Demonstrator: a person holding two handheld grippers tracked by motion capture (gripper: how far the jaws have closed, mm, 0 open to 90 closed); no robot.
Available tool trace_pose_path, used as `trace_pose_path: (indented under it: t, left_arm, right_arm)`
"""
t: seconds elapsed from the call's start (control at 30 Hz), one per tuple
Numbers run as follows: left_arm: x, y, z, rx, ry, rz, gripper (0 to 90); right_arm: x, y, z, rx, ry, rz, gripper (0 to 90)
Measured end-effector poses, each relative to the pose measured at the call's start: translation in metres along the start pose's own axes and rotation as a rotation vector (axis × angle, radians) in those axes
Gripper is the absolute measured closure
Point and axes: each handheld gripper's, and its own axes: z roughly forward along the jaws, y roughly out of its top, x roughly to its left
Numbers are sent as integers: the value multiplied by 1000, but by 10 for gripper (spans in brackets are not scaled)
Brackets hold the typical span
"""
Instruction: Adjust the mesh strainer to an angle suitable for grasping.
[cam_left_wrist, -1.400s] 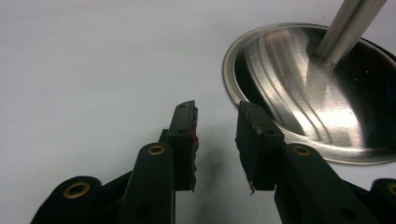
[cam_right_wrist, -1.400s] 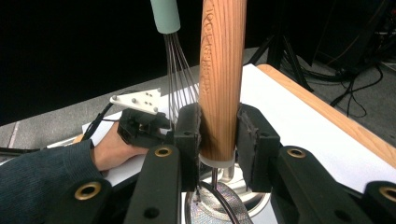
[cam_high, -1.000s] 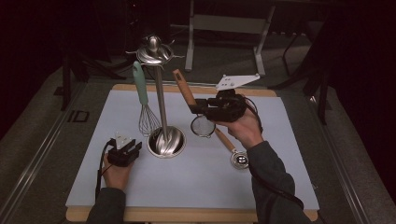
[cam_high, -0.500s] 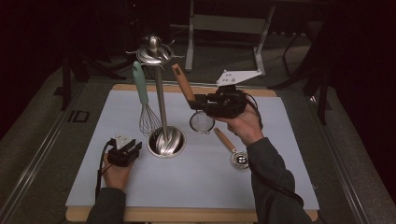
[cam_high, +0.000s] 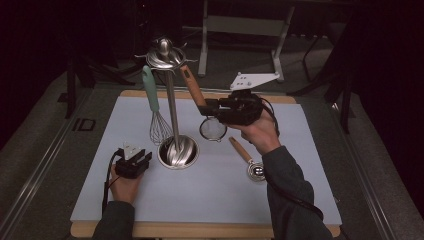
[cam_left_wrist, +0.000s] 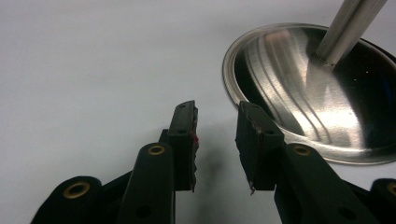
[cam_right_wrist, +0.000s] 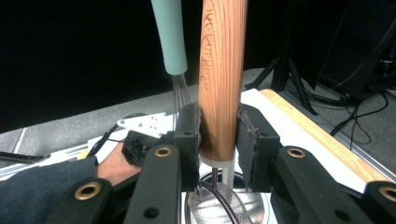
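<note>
The wooden-handled mesh strainer (cam_high: 207, 120), clenched by the right tool (cam_high: 212, 106), is risking knocking the steel utensil stand (cam_high: 170, 105); left tool (cam_high: 134, 161) is resting released.

my left gripper (cam_high: 133, 161) sits low on the mat (cam_high: 210, 200) toward its left edge, just left of the stand's base (cam_high: 178, 151) — jaws apart, their tips just short of the base rim. the stand's pole (cam_high: 170, 95) rises from that base near the mat's middle, and the whisk (cam_high: 154, 112) hangs from the stand's top on the pole's left side. my right gripper (cam_high: 209, 107) is up off the mat, right of the pole, its jaws closed on the lower end of the strainer handle (cam_high: 192, 86) — the strainer's mesh bowl (cam_high: 213, 129) hangs below them. a measuring spoon (cam_high: 248, 160) lies on the mat nearer the front edge, right of the base.
</note>
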Motion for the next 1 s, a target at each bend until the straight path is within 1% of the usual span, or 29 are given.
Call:
trace_pose_path:
  t: [0.4,0.73,1.0]
  left_arm:
    - [0,0,0,-2,1,-2,682]
    - [0,0,0,-2,-1,0,682]
    - [0,0,0,-3,0,-1,682]
  right_arm:
    - [1,-1,0,-18,16,1,709]
    - [5,-1,0,-31,42,-17,709]
    - [9,-2,1,-50,69,-15,709]
